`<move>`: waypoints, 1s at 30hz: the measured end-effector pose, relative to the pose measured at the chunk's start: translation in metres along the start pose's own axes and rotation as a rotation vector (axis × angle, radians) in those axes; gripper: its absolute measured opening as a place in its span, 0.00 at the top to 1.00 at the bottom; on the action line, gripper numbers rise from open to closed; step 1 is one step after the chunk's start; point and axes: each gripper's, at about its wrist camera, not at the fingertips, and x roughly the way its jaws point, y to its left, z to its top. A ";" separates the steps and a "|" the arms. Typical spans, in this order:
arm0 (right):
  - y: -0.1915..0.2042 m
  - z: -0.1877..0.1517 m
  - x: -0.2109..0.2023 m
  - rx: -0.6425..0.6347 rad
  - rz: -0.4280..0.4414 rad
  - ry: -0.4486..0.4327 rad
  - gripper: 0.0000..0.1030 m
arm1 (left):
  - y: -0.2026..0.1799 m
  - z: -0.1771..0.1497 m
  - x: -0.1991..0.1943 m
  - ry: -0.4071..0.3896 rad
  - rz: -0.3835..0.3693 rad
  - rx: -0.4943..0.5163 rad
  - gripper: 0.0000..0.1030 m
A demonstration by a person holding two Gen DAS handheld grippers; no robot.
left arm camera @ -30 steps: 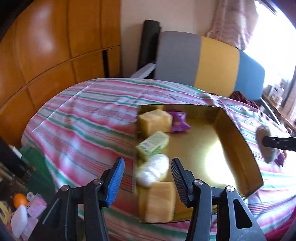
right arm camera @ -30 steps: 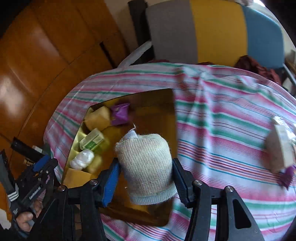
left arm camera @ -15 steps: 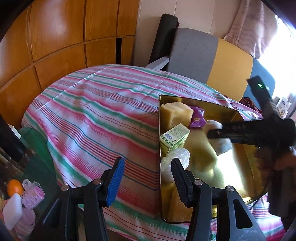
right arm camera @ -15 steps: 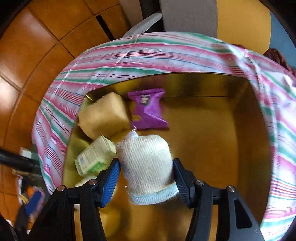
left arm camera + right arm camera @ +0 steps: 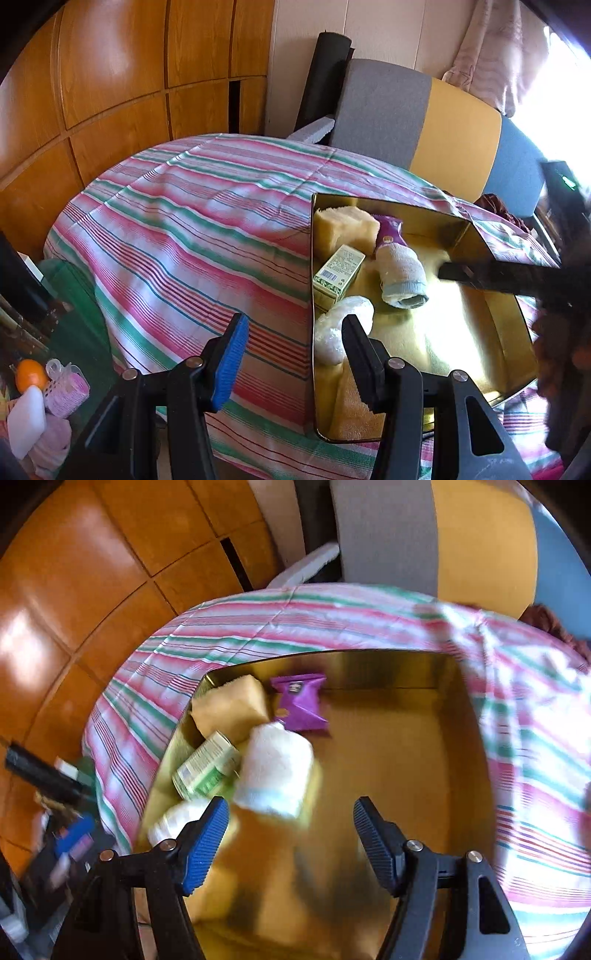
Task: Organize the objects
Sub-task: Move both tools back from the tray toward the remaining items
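A striped cloth (image 5: 192, 236) covers the worktop, and on it sits a big shiny gold tray (image 5: 424, 760) with a yellow sponge (image 5: 231, 707), a purple snack bag (image 5: 301, 701) and a green box (image 5: 338, 271) whose print is too small to read. The rolled white sock (image 5: 275, 771) lies in the tray beside the green box. The right tool (image 5: 290, 834) has just been opening and nothing is between its pads now, and the left tool (image 5: 293, 360) stands apart and empty over the tray's edge.
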 end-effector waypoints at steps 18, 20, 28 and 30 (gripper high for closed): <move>-0.050 -0.083 -0.087 -0.058 -0.173 -0.111 0.28 | -0.046 -0.005 -0.029 -0.059 -0.016 0.120 0.44; -0.065 -0.089 -0.094 -0.027 -0.198 -0.118 0.27 | -0.053 -0.006 -0.031 -0.064 -0.017 0.140 0.44; -0.123 -0.104 -0.122 0.079 -0.289 -0.141 0.27 | -0.083 -0.011 -0.036 -0.067 -0.038 0.211 0.44; -0.137 -0.106 -0.128 0.105 -0.318 -0.145 0.27 | -0.090 -0.012 -0.037 -0.073 -0.041 0.227 0.44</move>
